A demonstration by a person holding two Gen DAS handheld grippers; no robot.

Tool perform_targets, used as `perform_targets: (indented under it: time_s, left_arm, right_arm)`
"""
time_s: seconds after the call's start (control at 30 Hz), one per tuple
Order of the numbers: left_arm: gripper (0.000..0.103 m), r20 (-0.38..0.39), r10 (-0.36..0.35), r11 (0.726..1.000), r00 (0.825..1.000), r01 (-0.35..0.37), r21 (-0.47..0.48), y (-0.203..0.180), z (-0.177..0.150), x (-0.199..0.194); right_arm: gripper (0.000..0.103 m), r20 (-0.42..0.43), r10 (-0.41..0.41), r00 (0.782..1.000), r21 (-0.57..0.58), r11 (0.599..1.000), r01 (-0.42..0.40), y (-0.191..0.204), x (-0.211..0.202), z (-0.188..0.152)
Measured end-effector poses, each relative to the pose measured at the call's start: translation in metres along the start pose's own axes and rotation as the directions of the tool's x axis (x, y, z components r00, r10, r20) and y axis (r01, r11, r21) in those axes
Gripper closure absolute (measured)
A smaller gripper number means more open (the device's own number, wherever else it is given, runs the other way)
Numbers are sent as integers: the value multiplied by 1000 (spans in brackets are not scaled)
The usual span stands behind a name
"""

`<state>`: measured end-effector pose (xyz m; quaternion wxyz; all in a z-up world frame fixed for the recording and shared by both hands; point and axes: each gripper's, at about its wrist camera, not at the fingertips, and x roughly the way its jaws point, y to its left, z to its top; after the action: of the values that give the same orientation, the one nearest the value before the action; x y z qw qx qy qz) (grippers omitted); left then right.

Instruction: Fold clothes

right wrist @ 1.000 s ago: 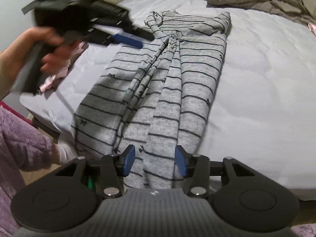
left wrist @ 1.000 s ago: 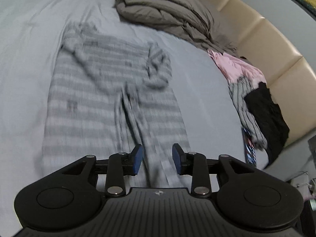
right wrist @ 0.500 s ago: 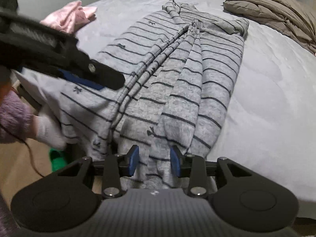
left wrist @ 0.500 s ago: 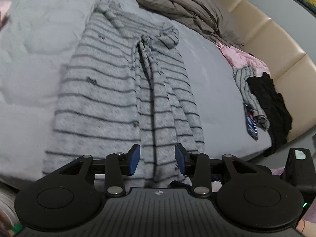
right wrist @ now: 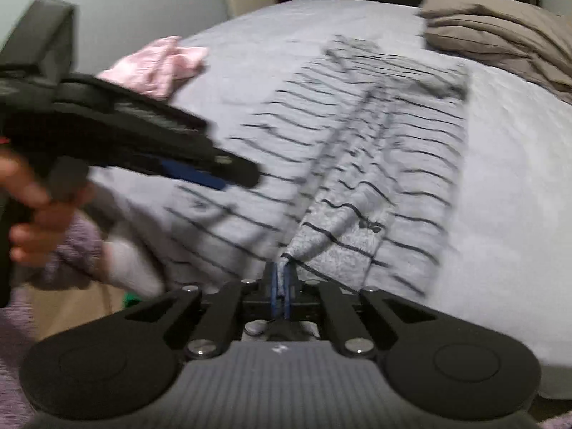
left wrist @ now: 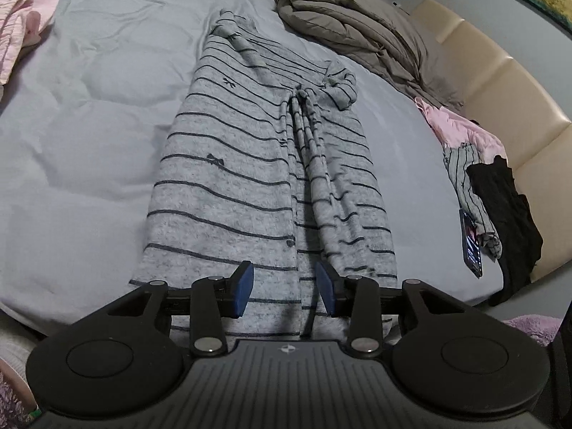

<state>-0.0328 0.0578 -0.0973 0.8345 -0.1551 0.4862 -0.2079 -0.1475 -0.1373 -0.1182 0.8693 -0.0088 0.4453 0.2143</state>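
A pink garment [left wrist: 19,25] lies at the far left edge of the bed [left wrist: 89,114]. The grey striped garment [left wrist: 250,164] lies flat and lengthwise on the sheet, hem toward the cameras, with a bunched strip of fabric along its centre line. The left gripper [left wrist: 285,289] hovers over the hem; its jaws stand partly open with the hem fabric seen between them, and the pads press on nothing. In the right wrist view, which is blurred, the right gripper [right wrist: 282,289] is clamped tight on a pinch of the hem. A folded brown duvet [left wrist: 357,32] sits beyond the garment. At the right, a pile of pink, striped and black clothes [left wrist: 482,178] rests against the beige headboard [left wrist: 500,82].
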Motion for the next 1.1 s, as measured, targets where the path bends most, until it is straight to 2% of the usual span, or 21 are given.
perform_targets:
  time_s: [0.07,0.27,0.33,0.37,0.4,0.5,0.63,0.73,0.83,0.93,1.1]
  left_arm:
    - [67,-3,2,1000,1000,-2,-4,1,-1,0]
    - [67,-16,-25,1000,1000,25,11,0,-5,3]
    - [67,-20,-41,999,999,41,25,-3,-5,4]
    - [67,-24,-49,998,998,50,37,-6,-4,6]
    - [67,-27,-55,997,998,56,50,-10,-2,8]
    - [67,-18,-56,995,998,58,84,-22,12,14]
    - [68,-18,-58,990,998,60,127,-34,40,31]
    - [70,-13,-60,982,998,62,179,-44,62,47]
    - [72,-32,-98,974,995,103,204,-49,79,68]
    - [73,-52,-98,970,994,107,217,-52,94,94]
    - [75,-74,-104,976,992,116,182,-43,122,132]
  right_arm:
    - [96,-18,13,1000,-15,1000,-13,2,7,2]
    - [91,-38,127,991,-12,992,-128,7,4,-3]
    - [80,-30,98,995,-25,995,-99,6,-2,-5]
    - [67,-18,80,997,-19,997,-81,3,-6,-5]
    - [66,-3,58,998,-5,998,-58,-2,-10,-5]
    - [66,12,-21,1000,38,999,20,-21,-18,-2]
    - [66,-18,-139,990,85,987,140,-52,-21,8]
    - [66,-47,-178,983,104,978,182,-73,-21,20]
    - [66,-76,-189,979,99,976,196,-90,-17,31]
    - [66,-102,-186,977,98,976,195,-106,-7,39]
    - [66,-139,-148,979,133,977,167,-127,13,49]
